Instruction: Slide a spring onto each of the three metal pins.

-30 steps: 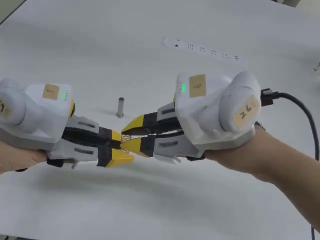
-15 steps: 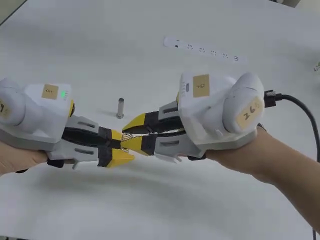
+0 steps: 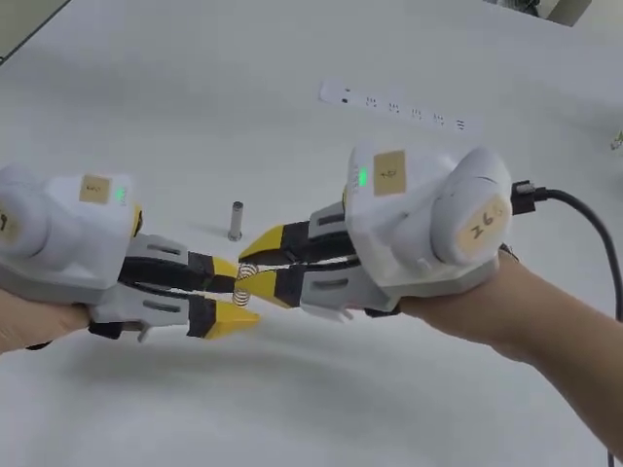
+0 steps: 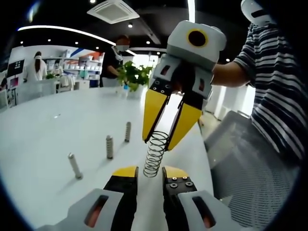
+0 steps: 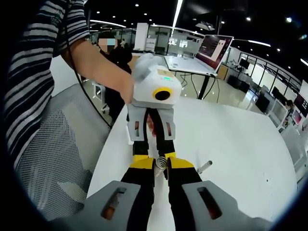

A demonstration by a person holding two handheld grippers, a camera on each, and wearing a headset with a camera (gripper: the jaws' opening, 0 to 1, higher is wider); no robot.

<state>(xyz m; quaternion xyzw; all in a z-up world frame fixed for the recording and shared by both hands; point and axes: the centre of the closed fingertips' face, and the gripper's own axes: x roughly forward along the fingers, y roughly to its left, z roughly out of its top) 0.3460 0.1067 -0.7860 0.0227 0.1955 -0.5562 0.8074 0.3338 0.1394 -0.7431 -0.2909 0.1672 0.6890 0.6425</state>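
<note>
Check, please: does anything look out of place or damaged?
Nothing looks damaged. Only the spring stands out: it hangs above the table, one end in the right gripper, the other between the jaws of the left gripper.

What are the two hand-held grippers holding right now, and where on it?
One small coiled metal spring, shared between them: the left hand-held gripper pinches one end, and the right hand-held gripper pinches the opposite end.
</note>
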